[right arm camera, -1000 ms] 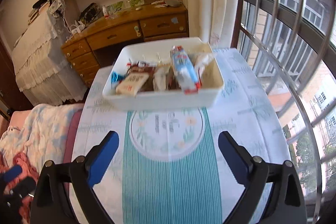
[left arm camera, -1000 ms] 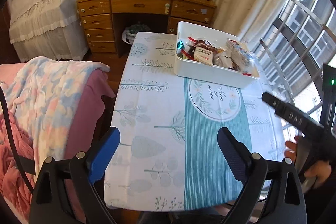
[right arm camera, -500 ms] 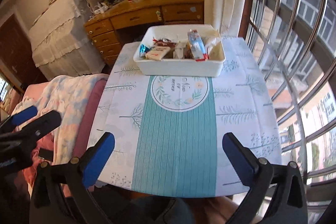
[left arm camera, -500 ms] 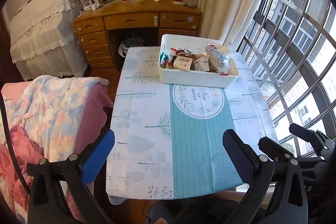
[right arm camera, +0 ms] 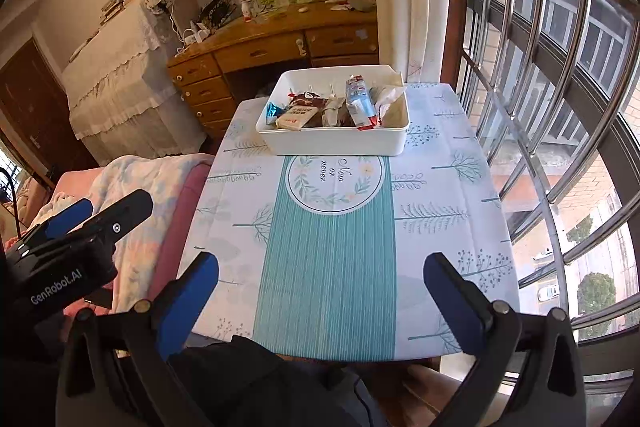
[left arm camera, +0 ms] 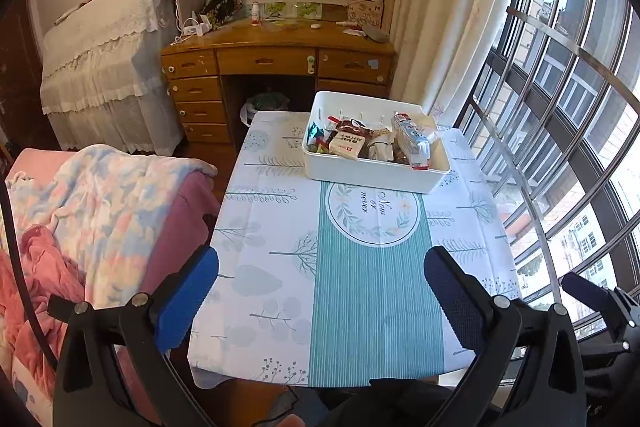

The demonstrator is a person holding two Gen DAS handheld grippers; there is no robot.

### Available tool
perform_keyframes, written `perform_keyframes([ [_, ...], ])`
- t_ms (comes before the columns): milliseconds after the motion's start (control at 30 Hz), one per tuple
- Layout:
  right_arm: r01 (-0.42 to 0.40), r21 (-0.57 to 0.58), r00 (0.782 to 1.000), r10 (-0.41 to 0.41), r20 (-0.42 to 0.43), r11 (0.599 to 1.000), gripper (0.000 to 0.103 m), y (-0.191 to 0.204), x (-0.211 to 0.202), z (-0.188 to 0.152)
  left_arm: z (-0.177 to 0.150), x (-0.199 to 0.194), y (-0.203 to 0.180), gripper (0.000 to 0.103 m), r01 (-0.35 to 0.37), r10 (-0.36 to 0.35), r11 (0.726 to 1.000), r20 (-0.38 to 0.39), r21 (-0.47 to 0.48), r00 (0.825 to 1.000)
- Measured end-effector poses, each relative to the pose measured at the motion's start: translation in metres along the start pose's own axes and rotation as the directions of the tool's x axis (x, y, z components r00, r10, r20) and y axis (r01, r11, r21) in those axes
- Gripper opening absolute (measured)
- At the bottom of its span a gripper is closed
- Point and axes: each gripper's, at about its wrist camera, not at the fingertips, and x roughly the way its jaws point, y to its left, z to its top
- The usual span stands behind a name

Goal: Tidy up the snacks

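Observation:
A white rectangular bin (left arm camera: pixel 372 173) (right arm camera: pixel 332 143) stands at the far end of the small table and holds several wrapped snacks, among them a long blue-and-red packet (left arm camera: pixel 412 139) (right arm camera: pixel 360 103) and a cream packet (left arm camera: pixel 346 145) (right arm camera: pixel 296 119). My left gripper (left arm camera: pixel 320 263) hangs high over the table's near end, open, with nothing between its blue pads. My right gripper (right arm camera: pixel 320 263) is likewise open and empty, back over the near edge. Each gripper shows at the side of the other's view.
The table wears a white and teal tree-print cloth (left arm camera: pixel 360 287) (right arm camera: pixel 328 235). A chair draped with a pastel blanket (left arm camera: pixel 100 199) stands to the left. Window bars (right arm camera: pixel 560 107) run along the right. A wooden desk (left arm camera: pixel 276 55) with shelves stands behind the table.
Both grippers have pulled back from the bin and risen, so the whole table now shows. Their jaws have widened slightly. The snacks in the bin have not moved.

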Motion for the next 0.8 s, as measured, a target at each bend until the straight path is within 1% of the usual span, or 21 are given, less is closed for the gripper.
perform_keyframes([
  [100,0.018,-0.002,1.000,-0.018,0.024,1.000,0.103,0.006,-0.002,-0.003,-0.004,0.000,0.003,0.102,-0.003,0.003,1.000,-0.005,0.005,1.000],
  [233,0.031,0.004,0.999,-0.031,0.035,1.000,0.103,0.013,-0.001,-0.006,-0.006,0.003,0.012,0.102,-0.012,0.012,1.000,-0.019,-0.006,1.000],
  [367,0.036,0.011,0.998,-0.036,0.050,0.999,0.103,0.018,-0.002,-0.006,-0.005,0.002,0.018,0.102,-0.016,0.016,1.000,-0.010,0.002,1.000],
  [533,0.032,0.014,0.999,-0.032,0.039,0.999,0.103,0.022,0.001,-0.006,-0.004,0.003,0.026,0.102,-0.030,0.030,1.000,-0.014,0.006,0.999],
  [600,0.036,0.020,0.999,-0.036,0.033,0.999,0.103,0.024,0.003,-0.006,-0.004,0.006,0.029,0.102,-0.056,0.057,0.998,-0.027,0.010,0.998],
  [800,0.044,0.026,0.999,-0.044,0.012,0.999,0.103,0.028,0.007,-0.007,-0.004,0.007,0.035,0.102,-0.071,0.071,0.997,-0.035,0.012,0.997],
])
